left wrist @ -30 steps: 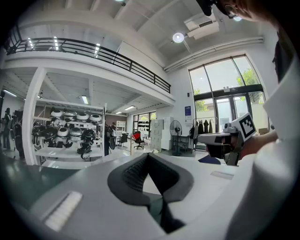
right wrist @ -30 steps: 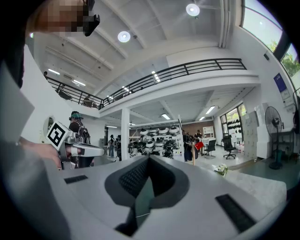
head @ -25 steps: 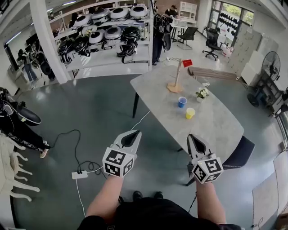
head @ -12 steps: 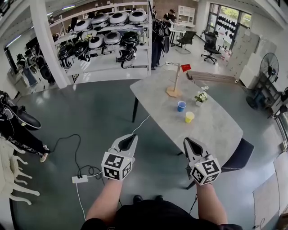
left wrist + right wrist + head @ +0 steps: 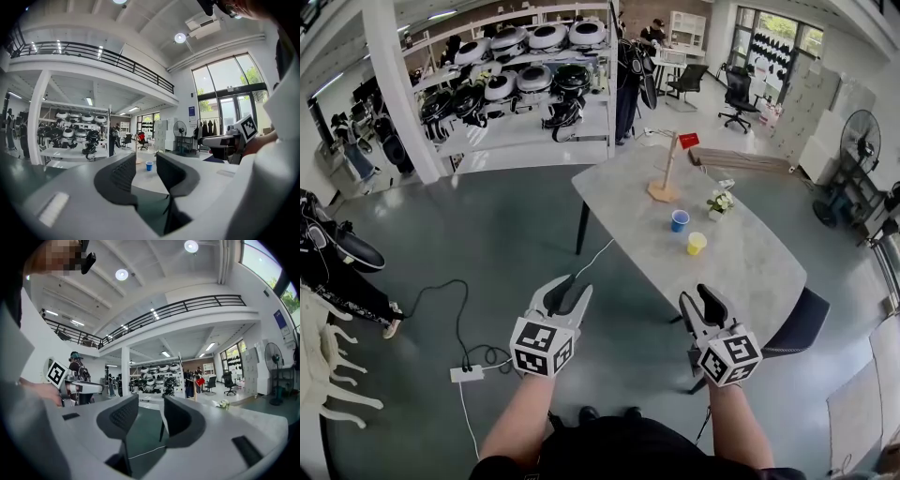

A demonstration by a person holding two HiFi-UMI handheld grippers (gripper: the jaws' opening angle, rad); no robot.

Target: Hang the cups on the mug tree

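A grey table (image 5: 741, 272) carries a wooden mug tree (image 5: 664, 173) with a red cup (image 5: 688, 141) hanging from it. A blue cup (image 5: 679, 220) and a yellow cup (image 5: 697, 243) stand upright nearer to me. Both grippers hover over the floor, short of the table. My left gripper (image 5: 569, 288) and right gripper (image 5: 701, 298) have just been opening and are open, with nothing between the jaws. In the left gripper view the blue cup (image 5: 149, 165) shows far off between the left gripper's (image 5: 146, 171) jaws. In the right gripper view the red cup (image 5: 200, 381) lies beyond the right gripper (image 5: 151, 412).
A small potted plant (image 5: 720, 201) stands on the table right of the blue cup. A dark chair (image 5: 802, 321) sits at the table's near right corner. A power strip and cable (image 5: 466, 364) lie on the floor to the left. Shelves of helmets (image 5: 525, 80) fill the back.
Both grippers' jaws were shut before and now stand parted. The hands have stayed almost where they were.
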